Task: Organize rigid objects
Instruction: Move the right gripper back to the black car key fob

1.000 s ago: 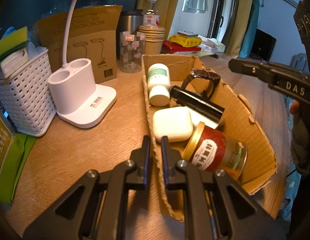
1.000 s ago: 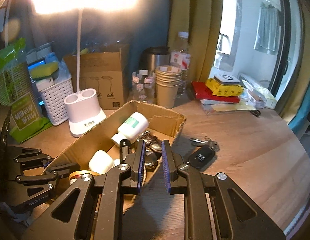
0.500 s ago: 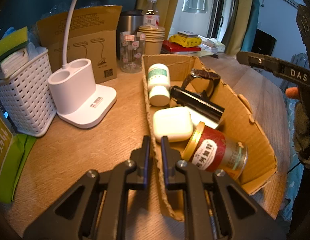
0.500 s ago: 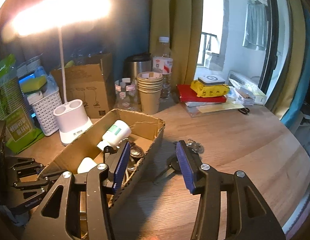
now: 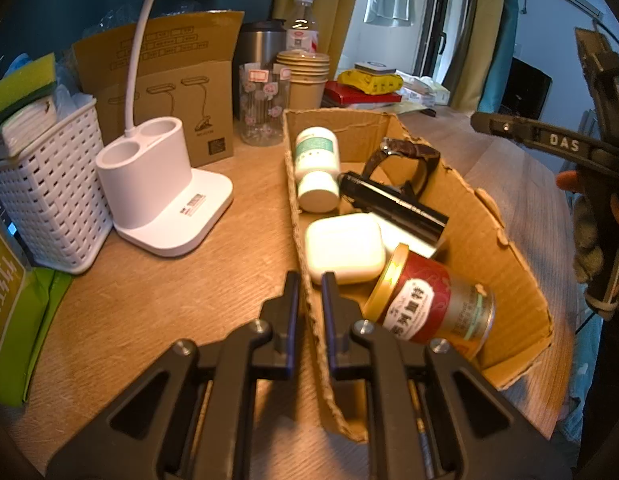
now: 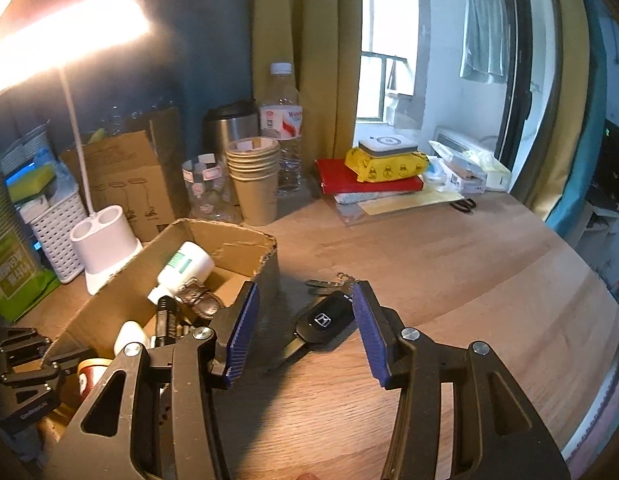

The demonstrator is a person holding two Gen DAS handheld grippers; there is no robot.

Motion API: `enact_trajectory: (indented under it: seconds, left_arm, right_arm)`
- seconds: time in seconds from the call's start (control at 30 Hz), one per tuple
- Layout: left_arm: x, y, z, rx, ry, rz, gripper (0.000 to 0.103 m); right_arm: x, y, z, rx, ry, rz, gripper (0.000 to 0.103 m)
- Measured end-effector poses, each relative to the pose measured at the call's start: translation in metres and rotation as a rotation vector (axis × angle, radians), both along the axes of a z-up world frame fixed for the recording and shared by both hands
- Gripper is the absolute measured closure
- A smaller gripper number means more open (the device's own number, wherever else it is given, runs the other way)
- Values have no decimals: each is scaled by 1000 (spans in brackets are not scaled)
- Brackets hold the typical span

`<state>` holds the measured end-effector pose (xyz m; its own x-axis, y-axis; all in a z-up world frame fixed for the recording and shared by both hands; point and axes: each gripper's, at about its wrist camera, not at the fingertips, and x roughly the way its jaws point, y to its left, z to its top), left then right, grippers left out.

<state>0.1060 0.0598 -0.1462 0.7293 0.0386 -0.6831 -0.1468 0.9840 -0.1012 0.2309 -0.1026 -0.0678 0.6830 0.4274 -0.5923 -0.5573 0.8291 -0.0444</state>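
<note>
- Both tongs show in their own views; the left gripper (image 5: pixel 308 280) sits at the lower centre of the left wrist frame, clenched on the near wall of the cardboard box (image 5: pixel 505 240), most likely to hold the box steady while things go in
- Right gripper (image 6: pixel 303 324), at the lower centre of the right wrist frame, is released with nothing pinched; its blue pads (image 6: pixel 241 332) stand apart either side of the car key (image 6: pixel 325 320), which lies on the wooden table (image 6: pixel 469 272) just outside the box's right wall, apart from both pads
- Inside the box, in the left wrist view, lie a white pill bottle (image 5: pixel 315 160), a brown-strapped watch (image 5: pixel 405 156), a black flashlight (image 5: pixel 393 204), a white earbud case (image 5: pixel 343 248) and a red tin (image 5: pixel 429 308) on its side; they are gathered there, so the key looks to be the last loose item
- The spread jaws aimed at the key suggest the next pickup is being lined up; the key's flat body and trailing ring may call for a low, square approach
- Against the frame a second ago, the right jaws were shut and hung over the box rim; they have since parted and swung right, so the key now sits between them; half a second ago they were already spread
- Left gripper and box contents look unchanged across the earlier frames
</note>
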Motion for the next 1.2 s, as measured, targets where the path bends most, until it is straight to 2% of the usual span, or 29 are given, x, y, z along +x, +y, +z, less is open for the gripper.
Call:
enact_trajectory:
  seconds: [0.33, 0.37, 0.43, 0.93, 1.2]
  left_arm:
    - [0, 0, 0, 0, 0, 0, 91]
    - [0, 0, 0, -1, 0, 0, 91]
    - [0, 0, 0, 0, 0, 0, 91]
    - [0, 0, 0, -1, 0, 0, 91]
    - [0, -1, 0, -2, 0, 0, 91]
  right_arm:
    - [27, -2, -23, -18, 58, -41, 51]
    - [28, -1, -26, -23, 63, -41, 46]
    - [31, 1, -30, -25, 70, -34, 29]
    - [51, 19, -63, -111, 127, -38, 29]
    - [61, 21, -73, -122, 155, -50, 29]
